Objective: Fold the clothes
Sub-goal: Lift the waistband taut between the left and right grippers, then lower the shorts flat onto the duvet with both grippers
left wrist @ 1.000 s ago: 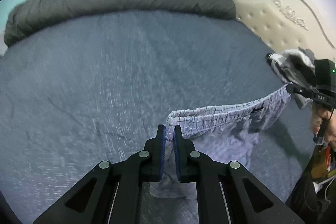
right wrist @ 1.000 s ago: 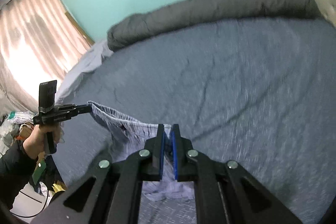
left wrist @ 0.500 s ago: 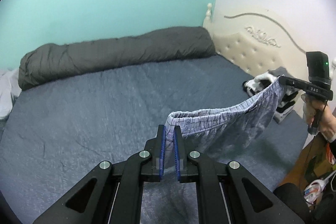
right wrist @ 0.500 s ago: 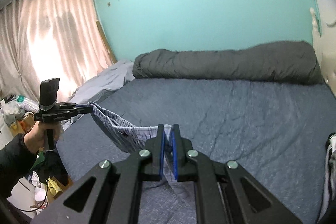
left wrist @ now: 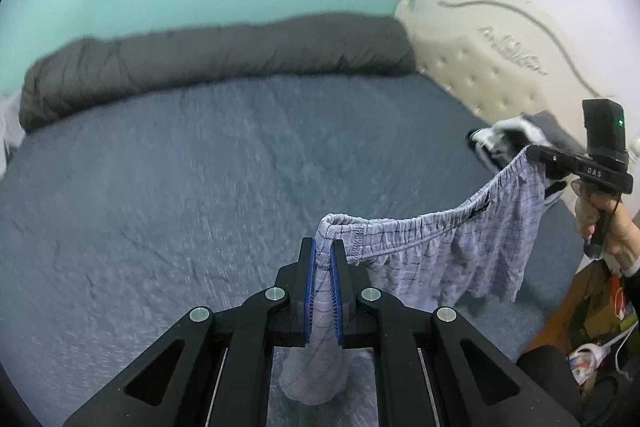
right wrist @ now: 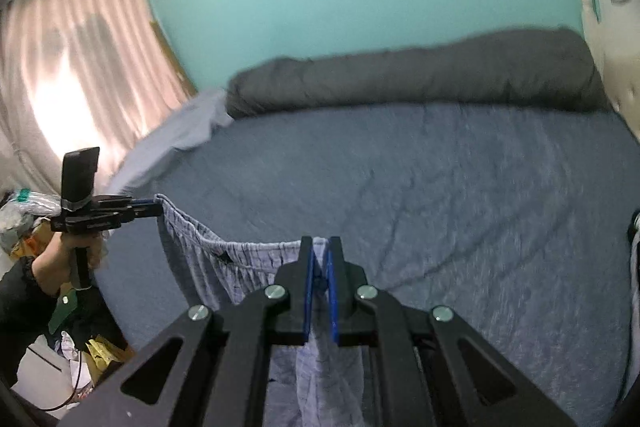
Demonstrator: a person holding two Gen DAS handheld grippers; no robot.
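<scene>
Shorts (left wrist: pixel 460 251) hem hidden behind jaws; bedspread (left wrist: pixel 200 187) motion-blurred; floor clutter (right wrist: pixel 92 351) indistinct.

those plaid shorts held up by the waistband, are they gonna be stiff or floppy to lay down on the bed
Probably floppy: the plaid shorts sag in a curve between the left hand-held gripper and the right hand-held gripper, and the legs hang limp. Likely light too, since thin pinches at the waistband carry them. Expect them to crumple on the bed unless kept taut.
</scene>
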